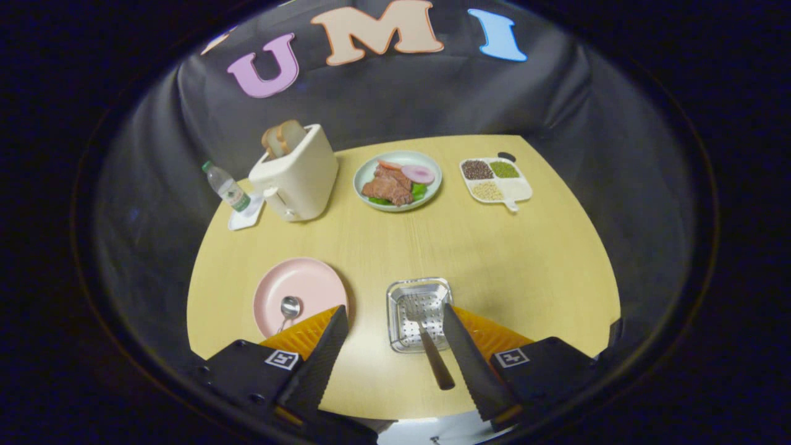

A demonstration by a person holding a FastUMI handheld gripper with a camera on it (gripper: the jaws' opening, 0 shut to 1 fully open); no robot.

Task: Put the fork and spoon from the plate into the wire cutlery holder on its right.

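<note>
Taking the wire cutlery holder as the fixed mark, the water bottle and the toaster with its bread stand far off to its left at the back of the table. Nearer, the pink plate sits just to the holder's left, and only the spoon lies on it. The fork already rests in the holder, tines down on the perforated floor, its dark handle sticking out over the near rim. So I'd say half the job is done and the spoon is left. The gripper hangs with its fingers wide apart, holding nothing, the holder and fork handle between them. The bare wood between plate and holder gives an open lane for carrying the spoon across. Beyond the holder sits a plate of meat, and back to its right a divided dish of beans, both well clear. The fork handle is the one thing likely to be knocked.
</note>
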